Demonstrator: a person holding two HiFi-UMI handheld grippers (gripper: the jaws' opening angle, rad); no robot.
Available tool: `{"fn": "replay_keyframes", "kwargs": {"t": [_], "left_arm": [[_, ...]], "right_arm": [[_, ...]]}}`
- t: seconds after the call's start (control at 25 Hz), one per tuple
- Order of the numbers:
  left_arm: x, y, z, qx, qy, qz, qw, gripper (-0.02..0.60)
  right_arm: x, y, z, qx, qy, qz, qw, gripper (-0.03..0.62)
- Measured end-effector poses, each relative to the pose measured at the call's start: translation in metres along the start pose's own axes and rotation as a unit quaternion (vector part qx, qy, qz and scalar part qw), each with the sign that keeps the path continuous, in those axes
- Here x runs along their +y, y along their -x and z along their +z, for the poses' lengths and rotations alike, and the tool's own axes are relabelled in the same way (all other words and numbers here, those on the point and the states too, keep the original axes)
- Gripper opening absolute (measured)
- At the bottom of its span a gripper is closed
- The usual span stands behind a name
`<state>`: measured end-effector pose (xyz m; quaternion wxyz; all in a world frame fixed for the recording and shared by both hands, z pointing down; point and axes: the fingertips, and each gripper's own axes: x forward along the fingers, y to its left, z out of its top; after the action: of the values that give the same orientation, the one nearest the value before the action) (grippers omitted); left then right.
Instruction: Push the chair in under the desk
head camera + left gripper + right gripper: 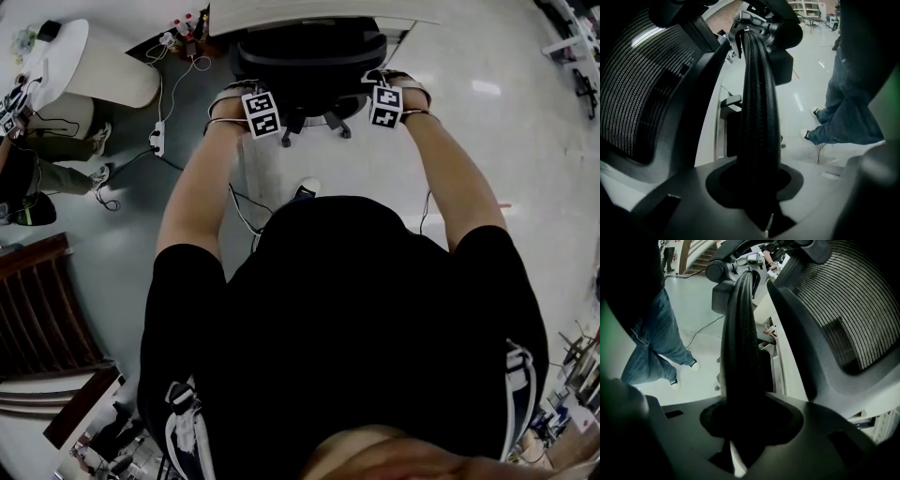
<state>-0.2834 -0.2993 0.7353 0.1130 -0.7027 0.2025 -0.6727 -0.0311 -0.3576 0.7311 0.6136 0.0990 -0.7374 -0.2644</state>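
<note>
A: Left claw [234,97] clamped on left armrest [758,117], right claw [398,82] clamped on right armrest [738,348]. Good enough?
B: Yes. Office chair [309,56] sits at the worktop [309,14], seat partly under. Push both sides evenly and straight, or it'll probably swivel.

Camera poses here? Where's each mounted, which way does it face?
Head view: on the person's head, steeply down at the chair by the desk; torso, arms, left gripper, right gripper show.
Left gripper view: on that gripper, along the chair's ribbed bar clamped in its jaws; mesh backrest left, jeans legs, likely the person's, right.
Right gripper view: same mount, mirrored: backrest right, legs left.
Shared: bar, backrest, legs.
</note>
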Motion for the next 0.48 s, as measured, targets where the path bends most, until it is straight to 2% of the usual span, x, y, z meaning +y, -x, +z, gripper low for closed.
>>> {"fn": "replay_keyframes", "kwargs": {"t": [0.28, 0.4, 0.48], "left_arm": [[0.0029, 0.0019, -0.0020, 0.000, 0.002, 0.001, 1.0000, 0.097], [0.0030, 0.0021, -0.0039, 0.003, 0.006, -0.004, 1.0000, 0.098], [-0.0008, 0.0014, -0.0031, 0.005, 0.010, -0.017, 0.9998, 0.105]], "right_arm": [[-0.0033, 0.0016, 0.0014, 0.002, -0.002, 0.003, 1.000, 0.127], [-0.0043, 0.0047, 0.0055, -0.007, -0.020, 0.022, 1.000, 0.173], [0.0014, 0.0086, 0.0068, -0.013, -0.028, 0.042, 0.999, 0.234]]}}
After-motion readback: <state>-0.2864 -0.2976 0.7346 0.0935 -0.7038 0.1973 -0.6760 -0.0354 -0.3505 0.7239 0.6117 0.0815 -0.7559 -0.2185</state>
